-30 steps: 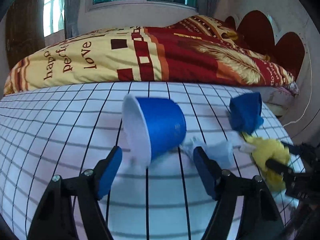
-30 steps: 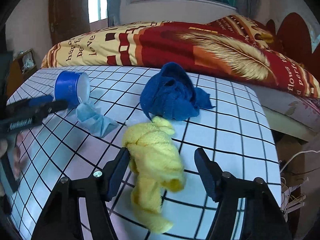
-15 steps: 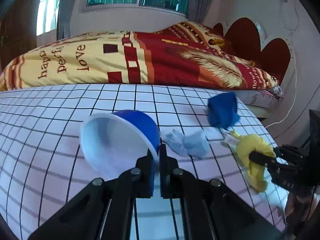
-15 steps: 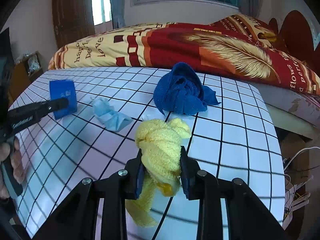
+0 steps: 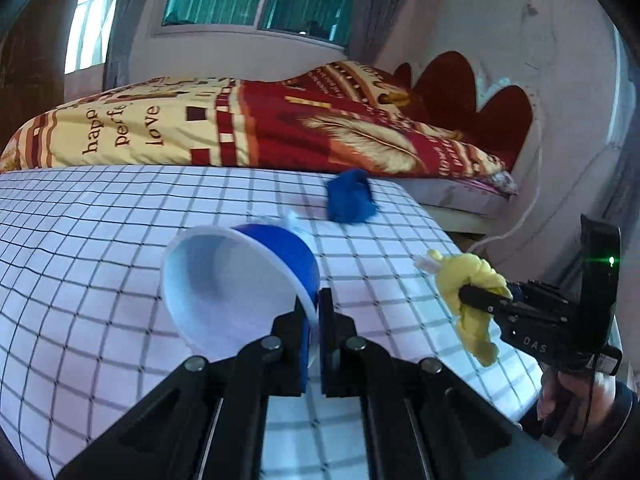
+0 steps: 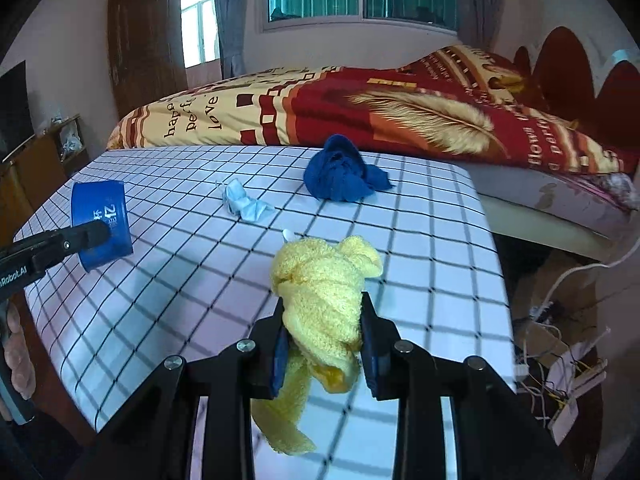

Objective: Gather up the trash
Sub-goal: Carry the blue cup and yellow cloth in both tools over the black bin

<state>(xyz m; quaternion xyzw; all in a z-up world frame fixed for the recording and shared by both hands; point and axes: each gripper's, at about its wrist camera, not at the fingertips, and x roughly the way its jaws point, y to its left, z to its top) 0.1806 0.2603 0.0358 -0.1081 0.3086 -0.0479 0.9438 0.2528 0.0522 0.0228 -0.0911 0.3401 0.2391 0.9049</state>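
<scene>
My left gripper [image 5: 316, 312] is shut on the rim of a blue paper cup [image 5: 236, 284] with a white inside, held tilted above the checked table; the cup also shows in the right wrist view [image 6: 102, 222]. My right gripper [image 6: 323, 336] is shut on a yellow cloth [image 6: 322, 300], lifted off the table, also seen in the left wrist view [image 5: 470, 296]. A crumpled light-blue face mask [image 6: 248, 206] and a bunched dark-blue cloth [image 6: 340, 174] lie on the table. A small white scrap [image 6: 288, 234] lies just beyond the yellow cloth.
The table with the white checked cover [image 6: 168, 292] ends at the right near a bed with a red and yellow quilt [image 6: 360, 108]. Cables and clutter [image 6: 560, 372] lie on the floor at the right. A wooden cabinet [image 6: 44, 152] stands at the left.
Both grippers closed, the left on the cup rim and the right on the yellow cloth, then lifted them and drew back from the table.
</scene>
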